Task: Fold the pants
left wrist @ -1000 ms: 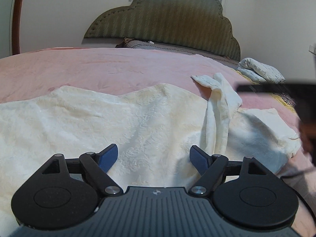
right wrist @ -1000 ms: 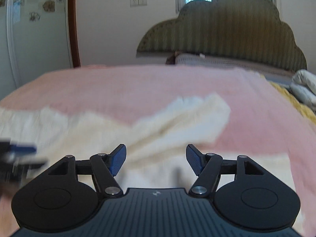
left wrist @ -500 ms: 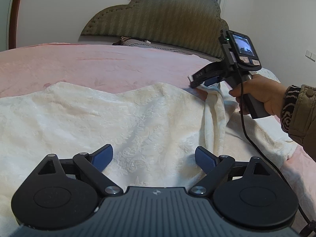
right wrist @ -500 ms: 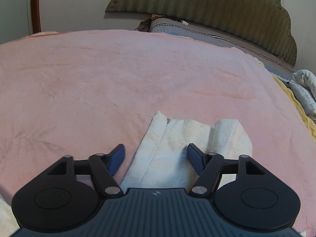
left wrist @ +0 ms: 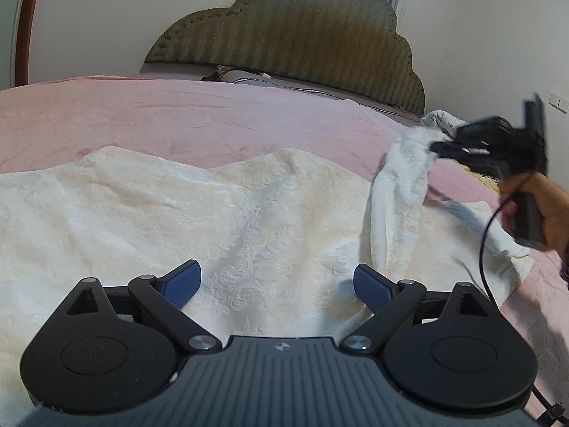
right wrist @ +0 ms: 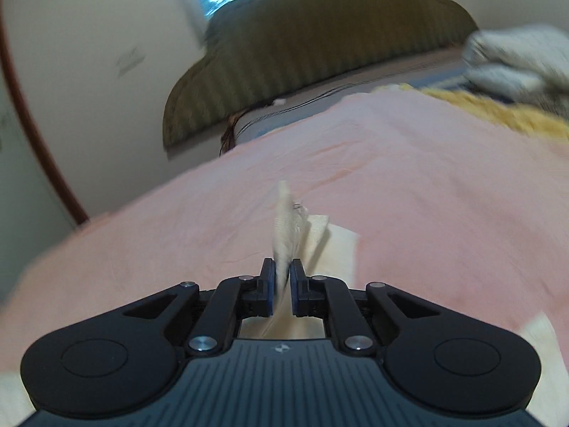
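Observation:
Cream white pants (left wrist: 199, 213) lie spread across a pink bed cover (left wrist: 177, 117). My left gripper (left wrist: 276, 283) is open and empty, low over the near part of the pants. My right gripper (right wrist: 282, 279) is shut on the pants' far corner (right wrist: 290, 224), a waistband end with a zipper. In the left wrist view the right gripper (left wrist: 448, 149) holds that end (left wrist: 405, 163) lifted off the bed at the right, held by a hand (left wrist: 544, 210). The view is blurred there.
A padded green headboard (left wrist: 302, 32) stands at the far end under a window. A folded white quilt (right wrist: 515, 60) and a yellow cloth (right wrist: 498, 114) lie at the bed's far right. A cable (left wrist: 483, 249) hangs from the right gripper.
My right gripper closed on the pants' far end and lifted it to the right. The left gripper stayed open over the near fabric.

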